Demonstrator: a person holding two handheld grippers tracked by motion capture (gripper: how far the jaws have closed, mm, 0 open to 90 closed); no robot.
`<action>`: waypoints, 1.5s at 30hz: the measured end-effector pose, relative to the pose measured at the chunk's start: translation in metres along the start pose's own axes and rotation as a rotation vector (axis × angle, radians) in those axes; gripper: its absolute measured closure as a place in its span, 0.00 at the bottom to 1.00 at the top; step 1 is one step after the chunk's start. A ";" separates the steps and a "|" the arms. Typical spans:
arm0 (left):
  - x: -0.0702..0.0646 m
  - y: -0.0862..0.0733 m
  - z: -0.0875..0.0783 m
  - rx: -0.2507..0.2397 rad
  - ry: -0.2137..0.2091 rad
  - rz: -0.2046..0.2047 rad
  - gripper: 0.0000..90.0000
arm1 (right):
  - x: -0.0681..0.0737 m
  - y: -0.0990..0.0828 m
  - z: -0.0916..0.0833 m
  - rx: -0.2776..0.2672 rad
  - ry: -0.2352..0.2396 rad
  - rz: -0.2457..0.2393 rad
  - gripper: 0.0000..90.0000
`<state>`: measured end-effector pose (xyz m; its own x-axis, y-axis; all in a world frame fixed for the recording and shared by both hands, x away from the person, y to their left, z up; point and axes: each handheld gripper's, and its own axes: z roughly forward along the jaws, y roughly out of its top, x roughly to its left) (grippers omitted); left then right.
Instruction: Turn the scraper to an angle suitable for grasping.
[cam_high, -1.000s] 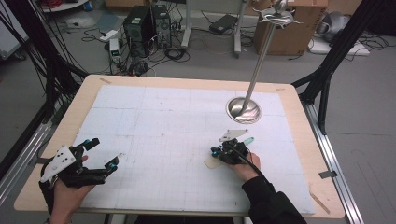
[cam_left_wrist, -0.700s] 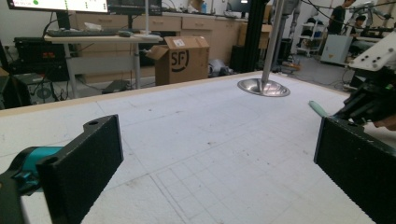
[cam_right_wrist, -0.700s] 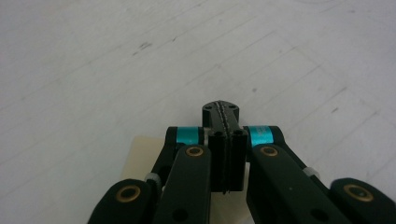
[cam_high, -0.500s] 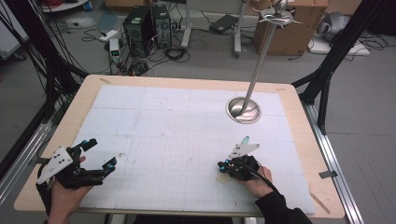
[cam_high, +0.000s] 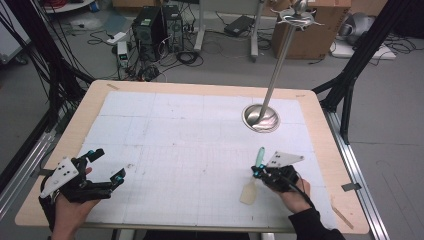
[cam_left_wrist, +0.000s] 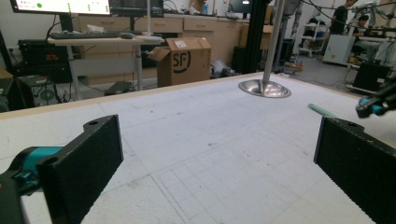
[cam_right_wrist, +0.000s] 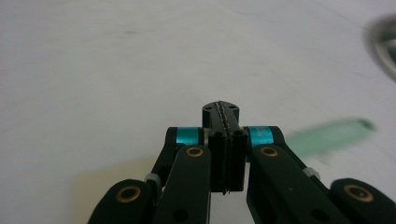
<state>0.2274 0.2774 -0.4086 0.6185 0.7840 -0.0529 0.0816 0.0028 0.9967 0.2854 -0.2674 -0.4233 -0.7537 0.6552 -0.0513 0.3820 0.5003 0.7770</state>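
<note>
1. Right gripper: jaws pressed flat together. In the right gripper view nothing sits between them, so it is closed and empty.
2. The spatula lies flat on the white mat, right under and around the right gripper's tips. The green handle points to the far side and the beige blade sticks out on the near side. The join between the two is hidden by the gripper, so calling it one piece is my read.
3. In the right gripper view the handle is a blurred green streak on the mat to the right of the jaws. It is not clamped.
4. Left gripper: jaws wide apart and holding nothing. It is parked at the near left corner, well apart from the spatula. Its own view looks across the mat to the handle.
5. The metal stand is at the far right, with a dish base and an upright pole. Nothing rests in or on the dish.
6. Status, as a judgement: the spatula is on the table and not in any grip. If it is meant to go to the stand, the grasp, lift and move are all still to do.
</note>
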 end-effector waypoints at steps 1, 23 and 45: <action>0.000 0.000 0.000 0.000 0.000 0.000 0.02 | -0.009 -0.003 0.000 0.011 -0.027 0.038 1.00; 0.001 -0.001 0.001 0.006 -0.002 -0.002 0.02 | -0.032 0.001 0.041 0.049 -0.057 0.112 1.00; 0.002 -0.001 0.002 0.004 -0.007 -0.003 0.02 | 0.034 0.048 0.087 0.088 0.145 -0.032 1.00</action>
<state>0.2297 0.2775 -0.4099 0.6233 0.7800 -0.0559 0.0866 0.0022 0.9962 0.3246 -0.1716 -0.4427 -0.8330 0.5529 0.0214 0.3975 0.5710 0.7183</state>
